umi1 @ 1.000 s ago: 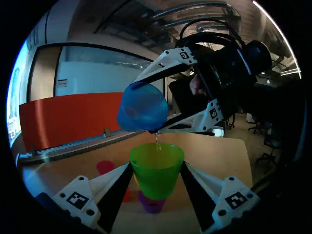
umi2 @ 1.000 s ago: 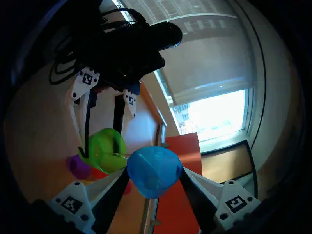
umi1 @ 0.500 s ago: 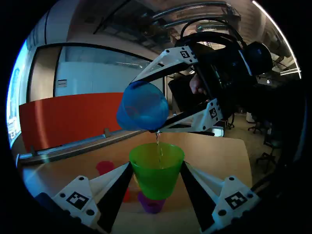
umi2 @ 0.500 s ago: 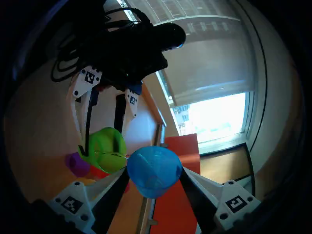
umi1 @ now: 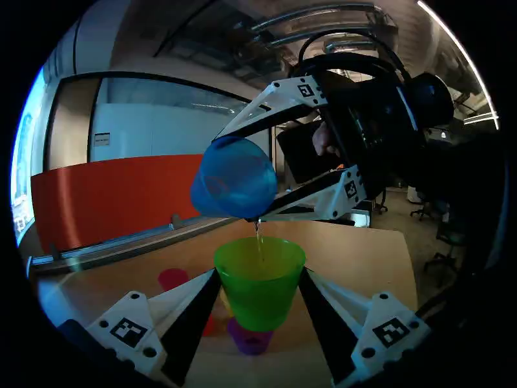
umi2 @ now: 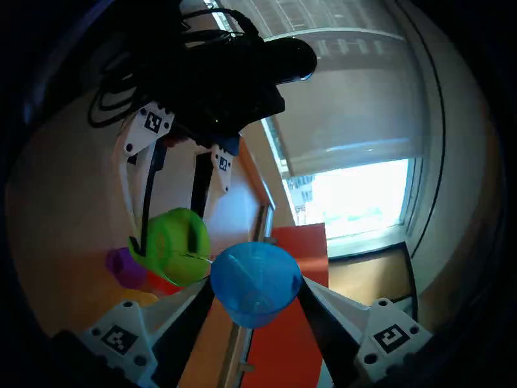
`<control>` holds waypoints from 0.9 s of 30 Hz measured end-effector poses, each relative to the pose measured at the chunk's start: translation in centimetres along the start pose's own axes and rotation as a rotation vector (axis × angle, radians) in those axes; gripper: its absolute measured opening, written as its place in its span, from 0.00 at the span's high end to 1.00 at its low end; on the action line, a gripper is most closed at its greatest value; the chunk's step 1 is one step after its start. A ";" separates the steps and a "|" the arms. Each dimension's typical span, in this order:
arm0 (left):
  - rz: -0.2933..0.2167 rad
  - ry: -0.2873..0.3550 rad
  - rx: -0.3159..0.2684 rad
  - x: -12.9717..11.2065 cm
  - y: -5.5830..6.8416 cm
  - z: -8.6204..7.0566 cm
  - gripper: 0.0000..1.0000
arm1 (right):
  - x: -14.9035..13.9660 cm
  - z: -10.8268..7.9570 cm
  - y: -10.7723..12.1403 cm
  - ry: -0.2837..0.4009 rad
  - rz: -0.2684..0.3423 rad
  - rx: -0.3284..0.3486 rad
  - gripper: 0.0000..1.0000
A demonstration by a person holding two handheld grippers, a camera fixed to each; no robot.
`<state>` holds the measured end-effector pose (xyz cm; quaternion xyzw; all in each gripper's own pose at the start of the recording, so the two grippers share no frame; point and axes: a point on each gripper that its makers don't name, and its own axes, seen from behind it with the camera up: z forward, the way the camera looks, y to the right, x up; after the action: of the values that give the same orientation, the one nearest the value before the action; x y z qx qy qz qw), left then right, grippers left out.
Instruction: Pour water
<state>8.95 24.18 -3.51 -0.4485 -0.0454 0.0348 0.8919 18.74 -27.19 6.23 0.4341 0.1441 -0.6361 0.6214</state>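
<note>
My left gripper (umi1: 260, 284) is shut on an upright green cup (umi1: 260, 279), held above the wooden table (umi1: 362, 252). Over it hangs a blue cup (umi1: 231, 178), tipped far over in my right gripper (umi1: 258, 169), and a thin stream of water (umi1: 258, 236) falls from its lip into the green cup. In the right gripper view the blue cup (umi2: 255, 283) sits between my right gripper's fingers (umi2: 255, 288). The green cup (umi2: 173, 246) shows to its left, held by the left gripper (umi2: 174, 213) and a hand's dark rig behind it.
A purple cup (umi1: 251, 338) and a pink cup (umi1: 173, 279) stand on the table below the green cup, the purple cup (umi2: 125, 268) also to its left. An orange wall panel (umi1: 116, 191) and a rail run behind the table. Office chairs (umi1: 426, 207) stand at far right.
The blue cup has tipped slightly further and shifted a little left above the green cup. Water keeps streaming down. The left gripper and green cup hold still.
</note>
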 end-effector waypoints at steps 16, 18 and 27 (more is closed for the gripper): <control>0.001 0.001 -0.002 0.0 0.0 0.1 0.15 | -0.1 0.1 0.3 -0.009 -0.041 -0.009 0.09; 0.001 0.002 -0.002 0.1 0.0 0.1 0.16 | -0.1 0.1 0.4 -0.011 -0.046 -0.012 0.09; 0.003 0.001 -0.002 0.1 0.0 0.0 0.15 | -0.1 0.1 0.4 -0.013 -0.065 -0.017 0.09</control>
<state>9.01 24.19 -3.53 -0.4497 -0.0446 0.0358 0.8914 19.01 -27.32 6.50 0.4198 0.1593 -0.6576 0.6050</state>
